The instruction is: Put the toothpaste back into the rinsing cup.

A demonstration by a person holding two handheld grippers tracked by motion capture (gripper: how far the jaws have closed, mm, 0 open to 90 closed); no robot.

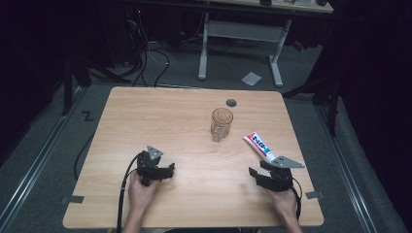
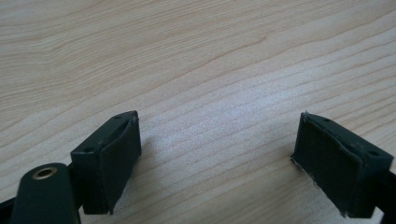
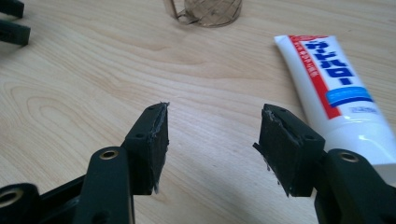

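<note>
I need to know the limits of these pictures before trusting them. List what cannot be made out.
- Toothpaste tube: in the high view its cap end is hidden behind the right claw's grey plate; in the right claw view one black jaw covers it.
- Tube print: too small in the high view to read.
- Glass: the right claw view's top edge cuts it off, leaving its base.
- Glass contents: too dim and small in the high view.
</note>
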